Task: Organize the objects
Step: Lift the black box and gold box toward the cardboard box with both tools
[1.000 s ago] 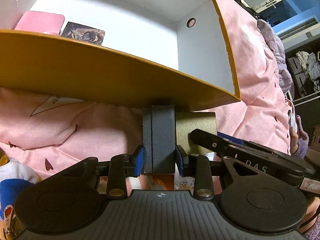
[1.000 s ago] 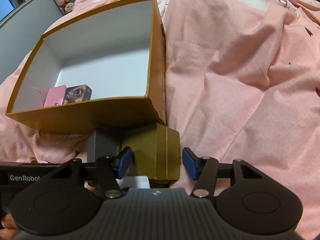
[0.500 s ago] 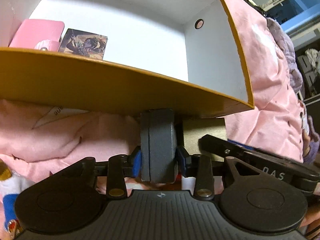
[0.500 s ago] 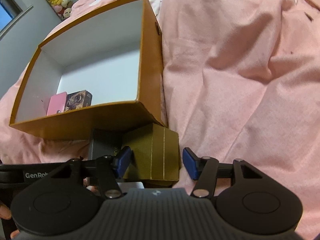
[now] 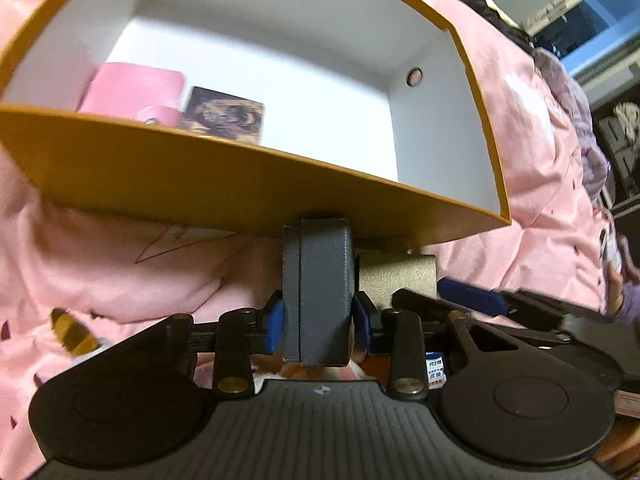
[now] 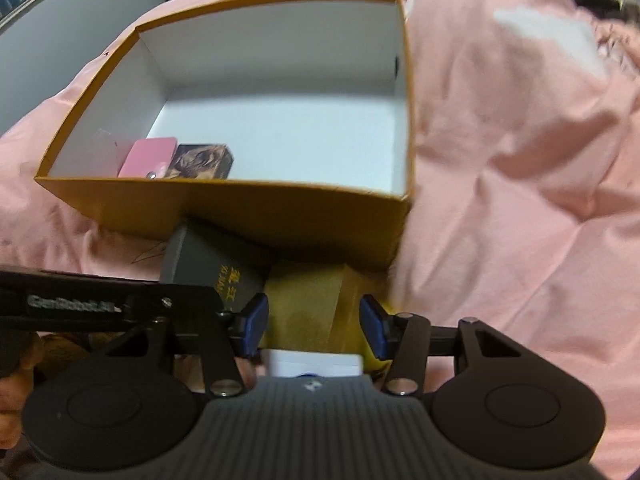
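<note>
Left gripper (image 5: 319,322) jaws pinch the dark grey case (image 5: 318,292) just under the orange box's (image 5: 224,184) near rim. Right gripper (image 6: 314,326) jaws flank the gold box (image 6: 316,312); contact unclear. Pink pouch (image 6: 150,156) and card pack (image 6: 202,161) sit at 9 o'clock inside; the white floor is open toward 3 o'clock.

left tool (image 5: 319,322) | black body, blue pads (image 5: 275,322) | brass screws
</note>
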A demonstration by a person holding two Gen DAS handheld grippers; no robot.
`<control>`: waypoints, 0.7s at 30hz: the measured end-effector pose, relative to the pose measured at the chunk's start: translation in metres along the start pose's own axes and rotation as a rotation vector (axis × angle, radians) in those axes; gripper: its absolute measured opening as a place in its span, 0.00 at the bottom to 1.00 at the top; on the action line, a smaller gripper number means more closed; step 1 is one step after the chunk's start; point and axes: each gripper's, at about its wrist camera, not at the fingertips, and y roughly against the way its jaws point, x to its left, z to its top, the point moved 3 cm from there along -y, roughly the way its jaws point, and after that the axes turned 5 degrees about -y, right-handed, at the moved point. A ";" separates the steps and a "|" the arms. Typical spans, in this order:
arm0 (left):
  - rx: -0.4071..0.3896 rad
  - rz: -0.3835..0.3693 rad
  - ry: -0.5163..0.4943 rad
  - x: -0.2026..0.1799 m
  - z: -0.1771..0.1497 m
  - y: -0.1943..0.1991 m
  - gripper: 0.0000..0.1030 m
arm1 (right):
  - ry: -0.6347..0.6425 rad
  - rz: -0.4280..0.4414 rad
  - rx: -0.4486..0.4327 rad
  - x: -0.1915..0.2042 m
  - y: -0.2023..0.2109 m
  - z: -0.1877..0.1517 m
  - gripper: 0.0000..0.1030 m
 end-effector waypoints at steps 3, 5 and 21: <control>-0.018 0.034 0.000 0.006 0.000 0.010 0.39 | -0.073 0.008 0.022 -0.008 -0.008 0.001 0.51; -0.026 0.057 -0.003 0.011 -0.001 0.015 0.39 | -0.120 0.013 0.029 -0.017 -0.013 0.002 0.50; -0.032 0.108 0.011 0.025 -0.009 0.021 0.40 | -0.146 0.109 0.089 -0.007 -0.028 0.003 0.48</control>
